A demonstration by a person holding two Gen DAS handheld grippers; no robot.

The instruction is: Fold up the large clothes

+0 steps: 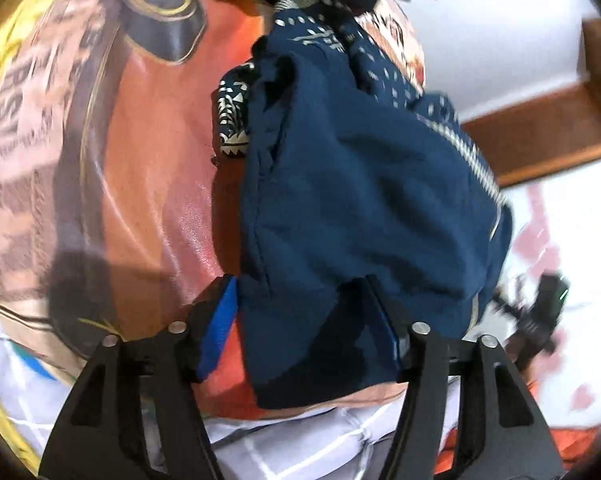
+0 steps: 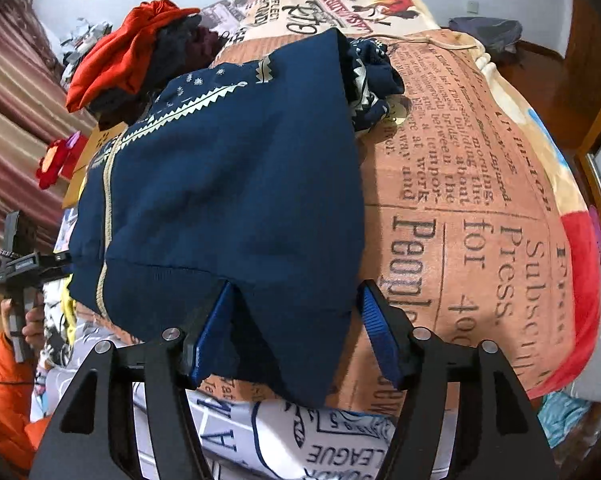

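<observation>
Newsprint bedspread (image 2: 460, 184) w/ navy sweater (image 2: 236, 184), grippers apart.

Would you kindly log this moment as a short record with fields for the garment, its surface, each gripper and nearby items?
garment: navy patterned sweater, partly folded
surface: newspaper-print blanket on a bed
left gripper: open, fingers astride the sweater's near edge
right gripper: open, fingers either side of the sweater's hem
nearby: red garment on a pile beyond the sweater

Matt navy knit sweater (image 2: 228, 184), fleecy printed blanket (image 2: 472, 200), glossy wood frame (image 1: 548, 136)
</observation>
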